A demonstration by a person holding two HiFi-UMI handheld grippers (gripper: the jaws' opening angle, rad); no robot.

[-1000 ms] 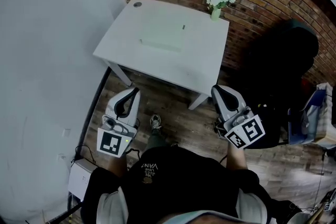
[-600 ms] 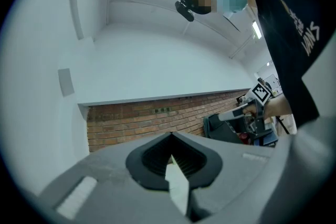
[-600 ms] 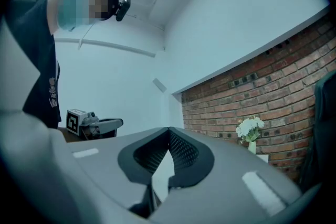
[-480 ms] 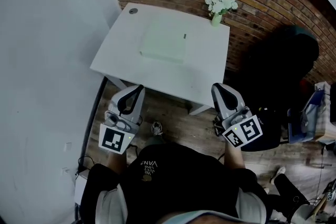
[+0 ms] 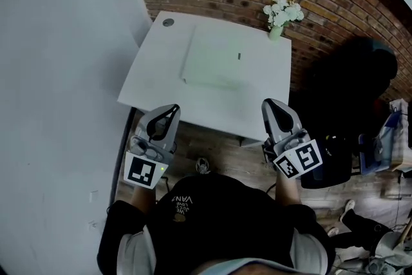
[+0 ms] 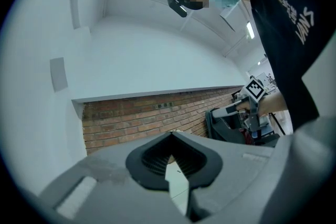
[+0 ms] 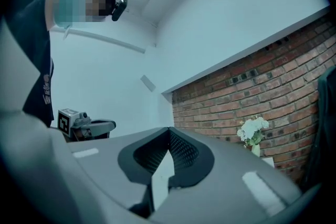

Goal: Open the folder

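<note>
While it lies flat, folder (image 5: pixel 215 64) aligns with table (image 5: pixel 154 84).

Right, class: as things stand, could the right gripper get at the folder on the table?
Probably yes: the folder lies flat mid-table, with only bare tabletop between it and the right gripper, shut at the near edge. The vase stands aside.

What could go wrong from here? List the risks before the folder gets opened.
1. The folder lies flat on the smooth table; a nudge at its cover may slide it rather than open it.
2. The flower vase stands near the folder's far right corner; a swung cover or the right hand-held gripper might tip it.
</note>
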